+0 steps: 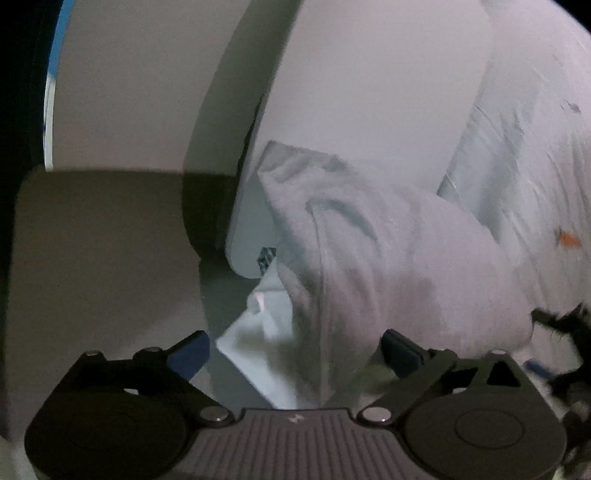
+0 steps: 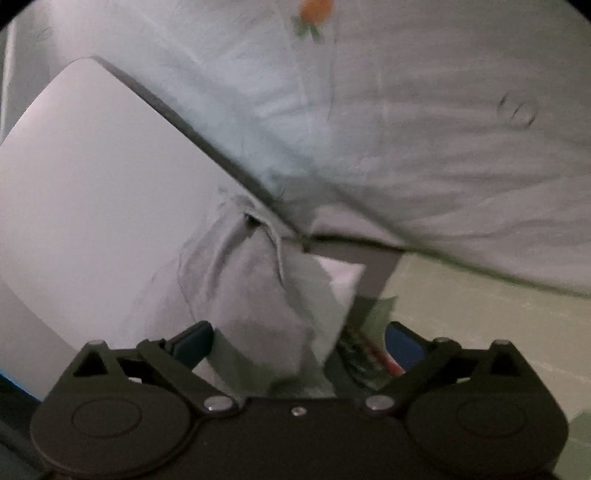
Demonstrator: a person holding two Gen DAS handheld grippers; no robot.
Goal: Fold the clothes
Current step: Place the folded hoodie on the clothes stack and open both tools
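White garment point(image 1: 388, 258) bunches between both spread tongs, over table point(image 2: 92, 184).

Motion blur smears the white garment point(image 1: 388, 258), its bulk cut off at the frame's right edge; bunched cloth hides each hand-held gripper's fingertips, grip state indeterminable.

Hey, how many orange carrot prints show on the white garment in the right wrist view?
1. The orange carrot print sits at the top edge of the white garment; folds may hide more.
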